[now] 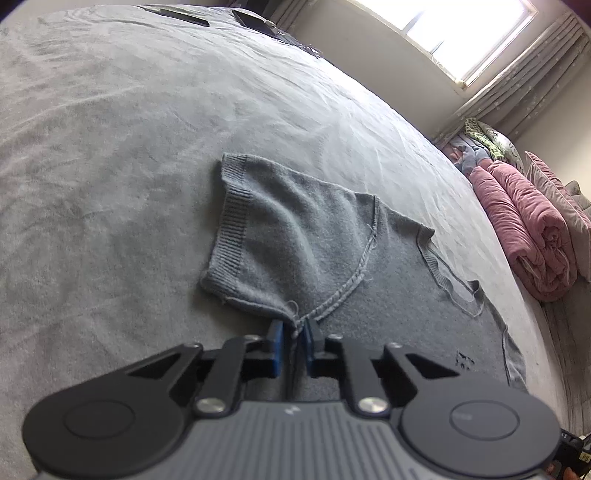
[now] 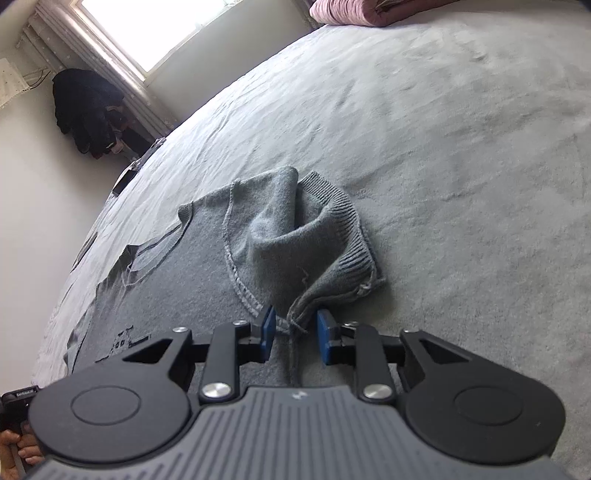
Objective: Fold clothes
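The left tool (image 1: 294, 334) has its blue pads nearly together, pinching the grey knit sweater (image 1: 295, 236) at the underarm, where the sleeve seam meets the body; loose threads stick up between the pads. The right tool (image 2: 295, 326) stands narrowly apart with a bunched fold of the same sweater's other underarm between its pads, the fabric touching neither pad clearly, so no firm grip shows there. The left wrist view shows the sleeve (image 1: 236, 229) lying flat and spread toward the bed's middle, its ribbed cuff turned outward, and the neckline (image 1: 448, 273) beyond it. The right wrist view shows the opposite sleeve (image 2: 317, 229) crumpled and standing up in a loose peak, with the ribbed cuff folded over itself. The sweater lies face up on the grey bed (image 1: 129, 129), near its front edge. Only the left view shows a rolled pink quilt (image 1: 532, 236) at the bed's far right edge with patterned bedding behind it, and dark flat items (image 1: 184, 16) at the far left corner. Only the right view shows dark clothes hanging (image 2: 88, 110) by the wall beside the curtained window (image 2: 147, 29), and fingers (image 2: 18, 446) of a hand at the lower left corner.
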Demonstrator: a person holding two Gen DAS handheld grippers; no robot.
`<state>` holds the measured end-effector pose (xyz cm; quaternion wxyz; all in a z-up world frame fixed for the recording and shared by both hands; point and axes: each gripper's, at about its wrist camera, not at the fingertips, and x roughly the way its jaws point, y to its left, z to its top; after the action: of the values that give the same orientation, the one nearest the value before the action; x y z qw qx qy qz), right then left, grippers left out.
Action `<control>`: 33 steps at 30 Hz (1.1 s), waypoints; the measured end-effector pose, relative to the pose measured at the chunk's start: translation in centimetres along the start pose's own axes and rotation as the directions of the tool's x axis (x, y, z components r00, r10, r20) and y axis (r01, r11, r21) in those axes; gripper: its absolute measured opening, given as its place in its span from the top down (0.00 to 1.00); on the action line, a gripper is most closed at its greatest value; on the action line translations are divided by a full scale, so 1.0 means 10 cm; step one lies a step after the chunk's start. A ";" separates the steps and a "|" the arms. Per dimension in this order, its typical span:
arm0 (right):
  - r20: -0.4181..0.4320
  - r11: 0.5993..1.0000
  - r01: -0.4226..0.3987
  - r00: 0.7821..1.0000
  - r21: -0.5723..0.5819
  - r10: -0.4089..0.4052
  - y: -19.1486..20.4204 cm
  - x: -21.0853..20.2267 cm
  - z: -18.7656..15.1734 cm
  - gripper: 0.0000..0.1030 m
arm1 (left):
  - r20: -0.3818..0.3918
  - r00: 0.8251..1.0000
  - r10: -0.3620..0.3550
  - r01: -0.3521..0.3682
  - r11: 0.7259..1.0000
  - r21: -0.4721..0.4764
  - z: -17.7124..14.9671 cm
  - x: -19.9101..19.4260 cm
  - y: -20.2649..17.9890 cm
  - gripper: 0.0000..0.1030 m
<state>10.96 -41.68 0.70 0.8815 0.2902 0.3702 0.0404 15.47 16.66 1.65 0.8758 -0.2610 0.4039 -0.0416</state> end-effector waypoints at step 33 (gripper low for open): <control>0.212 0.931 0.301 0.943 -0.208 -0.257 0.21 -0.02 -0.12 0.98 | 0.004 1.000 0.013 -0.014 0.996 0.087 0.01 0.07 -0.14 0.97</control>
<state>10.32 -39.39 1.34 0.9366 0.1293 0.3184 -0.0684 16.18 15.28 1.91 0.8874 -0.2200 0.4018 -0.0526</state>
